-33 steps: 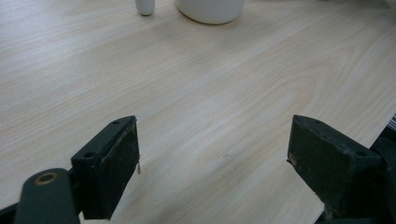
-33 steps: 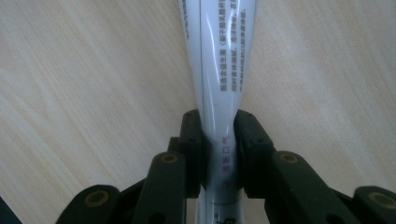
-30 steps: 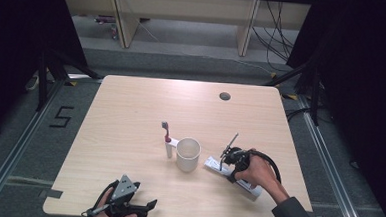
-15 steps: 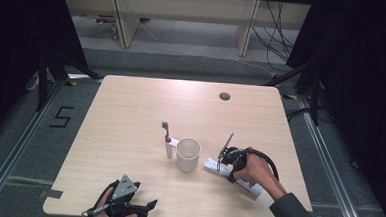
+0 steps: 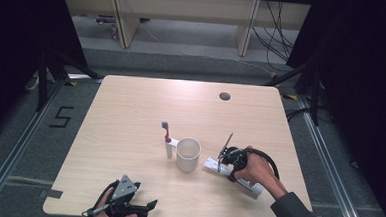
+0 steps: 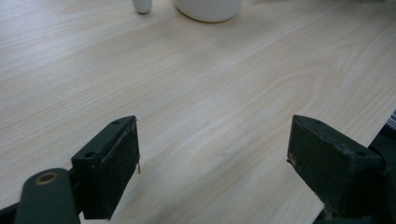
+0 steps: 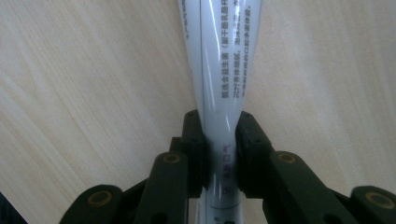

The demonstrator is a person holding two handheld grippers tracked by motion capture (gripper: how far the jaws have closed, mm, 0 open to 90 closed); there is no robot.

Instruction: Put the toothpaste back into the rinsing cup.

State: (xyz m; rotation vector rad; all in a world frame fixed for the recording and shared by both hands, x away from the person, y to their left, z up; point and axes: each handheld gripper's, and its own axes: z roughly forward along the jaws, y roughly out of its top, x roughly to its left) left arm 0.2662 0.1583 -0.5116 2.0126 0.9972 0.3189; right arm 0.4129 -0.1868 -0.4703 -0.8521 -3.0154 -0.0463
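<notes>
The right tongs [image 7: 219, 154] are clamped on a white tube [image 7: 224, 70] lying on the surface [image 5: 130, 115] just right of the cup [image 5: 188, 155]; the left tongs [image 6: 212, 172] stand wide apart, well short of the cup.

Lab: floor rails [image 5: 9, 163], cables [image 5: 278, 23], black curtains [image 5: 355, 72].

Mid-table stands the cup [image 5: 188, 154], and just to its left the toothbrush [image 5: 167, 138] rises upright, close beside it. To the cup's right the toothpaste tube [image 5: 213, 164] lies flat on the table [image 5: 131, 110], near the right front edge, with the right gripper [image 5: 222, 160] on it. The left gripper [image 5: 143, 208] sits at the front edge, left of the cup and well apart from it.
</notes>
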